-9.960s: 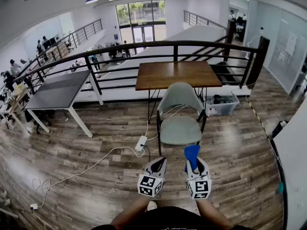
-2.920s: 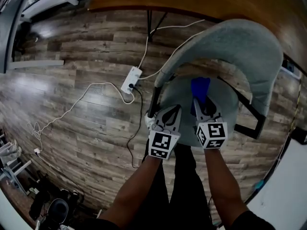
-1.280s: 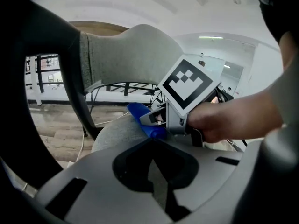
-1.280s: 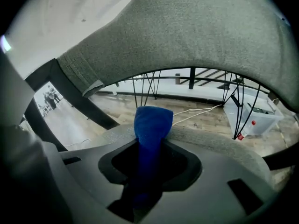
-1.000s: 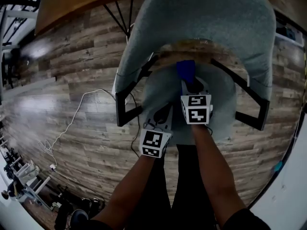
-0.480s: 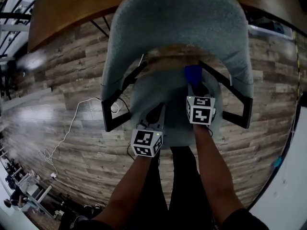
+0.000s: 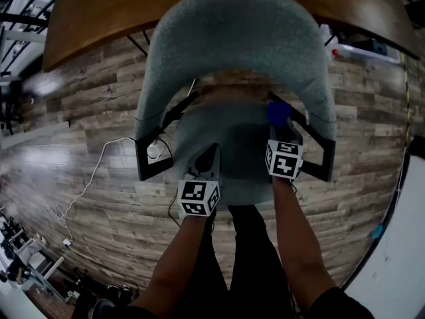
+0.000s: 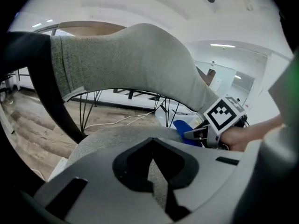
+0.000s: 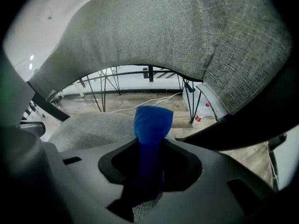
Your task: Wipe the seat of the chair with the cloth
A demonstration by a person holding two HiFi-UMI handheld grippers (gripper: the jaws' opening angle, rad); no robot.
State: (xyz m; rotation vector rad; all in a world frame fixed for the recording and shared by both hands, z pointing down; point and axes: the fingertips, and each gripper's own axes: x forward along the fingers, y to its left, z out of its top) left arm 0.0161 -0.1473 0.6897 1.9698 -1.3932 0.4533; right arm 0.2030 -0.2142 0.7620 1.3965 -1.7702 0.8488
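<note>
The right claw (image 7: 279, 128) is clamped on the blue cloth (image 7: 277, 113), with the free end poking forward to reach the seat (image 7: 232, 128) at its rear right corner, just beside the armrest (image 7: 317, 153) (probably one end of a stroke). The left claw (image 7: 212, 153), jaws together and empty, hovers over the seat's front left, out of the way.

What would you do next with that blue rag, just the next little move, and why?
Probably slide the right gripper leftward, pressing the blue cloth along the seat. The cloth is clamped in its jaws at the seat's right rear, close to the armrest, and most of the grey seat lies to its left.
</note>
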